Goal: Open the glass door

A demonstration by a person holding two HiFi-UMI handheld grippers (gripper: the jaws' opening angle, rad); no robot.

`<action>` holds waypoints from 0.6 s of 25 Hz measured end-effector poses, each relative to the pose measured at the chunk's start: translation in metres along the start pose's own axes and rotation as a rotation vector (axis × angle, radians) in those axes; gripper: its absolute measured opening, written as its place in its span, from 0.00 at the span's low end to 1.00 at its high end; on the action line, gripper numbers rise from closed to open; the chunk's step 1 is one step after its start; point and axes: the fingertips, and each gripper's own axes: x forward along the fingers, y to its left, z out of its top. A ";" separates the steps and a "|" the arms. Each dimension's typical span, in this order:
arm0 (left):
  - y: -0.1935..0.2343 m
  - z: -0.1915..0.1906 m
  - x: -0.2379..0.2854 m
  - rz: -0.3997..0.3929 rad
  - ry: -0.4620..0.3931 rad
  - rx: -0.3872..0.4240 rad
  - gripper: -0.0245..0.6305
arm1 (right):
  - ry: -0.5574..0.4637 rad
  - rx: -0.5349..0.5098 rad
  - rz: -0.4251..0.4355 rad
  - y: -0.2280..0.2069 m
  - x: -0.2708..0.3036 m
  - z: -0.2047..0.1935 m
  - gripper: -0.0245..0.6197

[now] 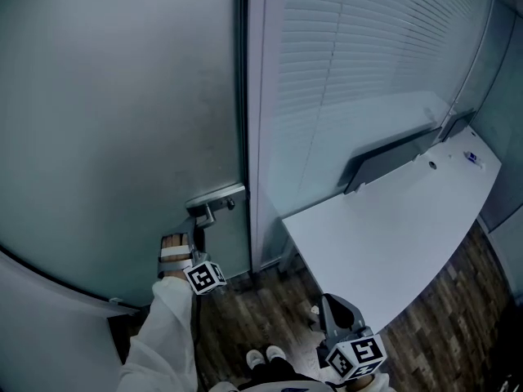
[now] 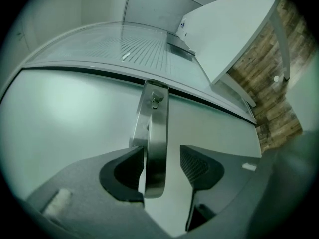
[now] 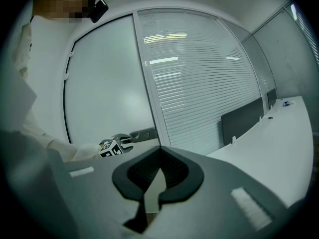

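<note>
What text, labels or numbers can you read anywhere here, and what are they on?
No readable text in any view.
Left marker cube: black-and-white square patterns only, no letters or digits.
Right marker cube: the same, patterns only.
Small blue item on the white desk: too small to read, if it is printed at all.
Glass door and door handle: no print visible.

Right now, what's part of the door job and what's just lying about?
Job: glass door, lever handle, left claw open around the handle.
Lying about: white desk, dark desk screen, blinds; right claw shut, idle.
</note>
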 end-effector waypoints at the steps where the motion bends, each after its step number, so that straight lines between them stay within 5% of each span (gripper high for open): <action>1: 0.003 0.001 -0.001 0.006 0.006 -0.010 0.38 | -0.001 0.000 -0.001 0.000 0.000 0.001 0.04; 3: 0.009 0.001 -0.004 0.030 0.014 -0.021 0.21 | -0.005 -0.002 -0.003 0.002 -0.001 0.004 0.04; 15: 0.012 0.000 -0.002 0.055 0.043 -0.100 0.20 | 0.016 0.010 0.000 0.004 0.000 -0.003 0.04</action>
